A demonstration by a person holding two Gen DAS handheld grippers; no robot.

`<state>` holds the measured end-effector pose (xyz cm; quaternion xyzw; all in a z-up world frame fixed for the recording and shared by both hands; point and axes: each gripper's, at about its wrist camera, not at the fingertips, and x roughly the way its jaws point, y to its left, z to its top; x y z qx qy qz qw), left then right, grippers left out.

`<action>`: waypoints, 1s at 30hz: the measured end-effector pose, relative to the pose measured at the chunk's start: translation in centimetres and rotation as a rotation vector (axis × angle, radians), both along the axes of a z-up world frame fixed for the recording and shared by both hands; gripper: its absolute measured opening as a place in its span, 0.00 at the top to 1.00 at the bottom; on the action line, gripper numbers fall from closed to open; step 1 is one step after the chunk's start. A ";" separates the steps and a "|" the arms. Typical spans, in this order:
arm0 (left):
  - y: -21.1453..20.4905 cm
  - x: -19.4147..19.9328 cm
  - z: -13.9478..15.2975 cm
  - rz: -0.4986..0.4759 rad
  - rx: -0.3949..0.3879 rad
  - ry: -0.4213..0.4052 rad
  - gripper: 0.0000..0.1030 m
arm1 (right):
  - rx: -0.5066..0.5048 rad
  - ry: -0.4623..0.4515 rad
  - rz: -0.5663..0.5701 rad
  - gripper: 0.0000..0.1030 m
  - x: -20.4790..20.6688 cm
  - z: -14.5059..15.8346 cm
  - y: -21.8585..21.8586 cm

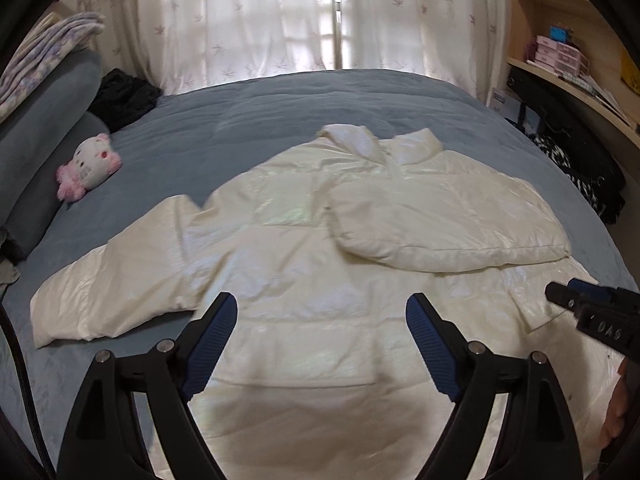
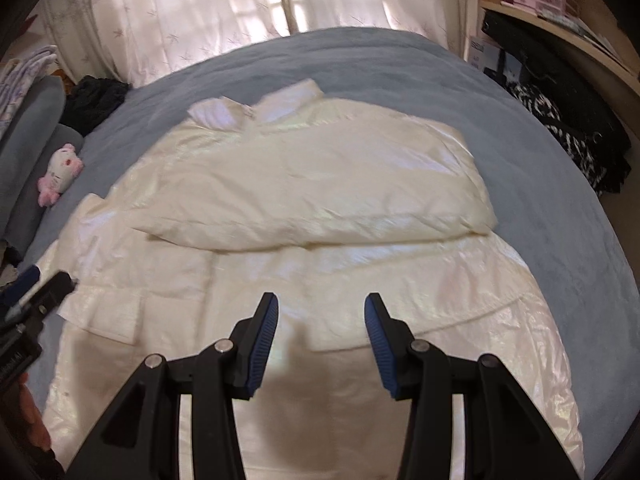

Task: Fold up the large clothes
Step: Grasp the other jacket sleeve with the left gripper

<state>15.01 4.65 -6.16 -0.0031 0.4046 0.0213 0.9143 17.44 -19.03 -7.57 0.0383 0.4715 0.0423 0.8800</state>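
Left gripper (image 1: pixel 322 312) spread wide, nothing between the pads, hanging over the lower body of the white puffer jacket (image 1: pixel 304 272). Right gripper (image 2: pixel 321 312) partly open, likewise empty, above the same hem. Beyond: one sleeve (image 2: pixel 312 200) folded across the chest, jacket flat on the blue bedspread (image 1: pixel 248 120).

You are in a home bedroom: a bed (image 1: pixel 280 104) with a grey-blue cover fills the middle of both views, with pillows (image 1: pixel 44 120) and a pink-and-white plush toy (image 1: pixel 89 166) at the left edge. Across the top hang sheer flowered curtains (image 1: pixel 240 20) lit by a window behind them. At the upper right you see wooden shelves (image 1: pixel 560 68) stacked with small boxes (image 1: pixel 558 54) and papers.
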 end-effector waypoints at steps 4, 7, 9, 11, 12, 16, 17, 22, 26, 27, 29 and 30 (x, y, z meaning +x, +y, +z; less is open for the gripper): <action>3.7 -0.9 0.3 0.049 -0.044 0.012 0.17 | -0.005 -0.041 0.044 0.56 -0.1 1.6 3.2; 6.7 -1.6 0.3 0.076 -0.099 0.007 0.17 | -0.001 -0.063 0.092 0.56 -0.3 2.4 6.3; 8.8 -2.2 0.3 0.104 -0.120 0.001 0.17 | -0.007 -0.072 0.126 0.56 -0.4 2.8 8.5; 10.8 -2.7 0.2 0.126 -0.146 -0.003 0.17 | -0.018 -0.083 0.164 0.56 -0.2 3.0 10.9; 11.9 -2.9 0.1 0.141 -0.169 -0.001 0.17 | -0.027 -0.090 0.185 0.56 -0.2 3.1 12.3; 16.1 -3.7 -0.9 0.198 -0.220 0.002 0.17 | -0.035 -0.099 0.246 0.56 0.3 3.0 16.4; 17.3 -3.9 -1.2 0.209 -0.222 0.002 0.17 | -0.035 -0.100 0.260 0.56 0.4 3.0 17.5; 21.2 -4.1 -3.0 0.234 -0.292 0.018 0.17 | -0.054 -0.120 0.341 0.56 0.7 2.5 22.9; 24.6 -4.1 -4.6 0.257 -0.375 0.008 0.17 | -0.080 -0.134 0.399 0.56 0.8 1.9 26.7; 25.5 -4.1 -4.9 0.264 -0.400 0.001 0.17 | -0.084 -0.137 0.408 0.56 0.8 1.8 27.3; 27.4 -4.1 -5.5 0.283 -0.447 -0.014 0.17 | -0.095 -0.145 0.431 0.57 0.9 1.3 29.1; 28.2 -4.1 -5.8 0.295 -0.463 -0.016 0.17 | -0.099 -0.147 0.441 0.57 1.0 1.1 29.8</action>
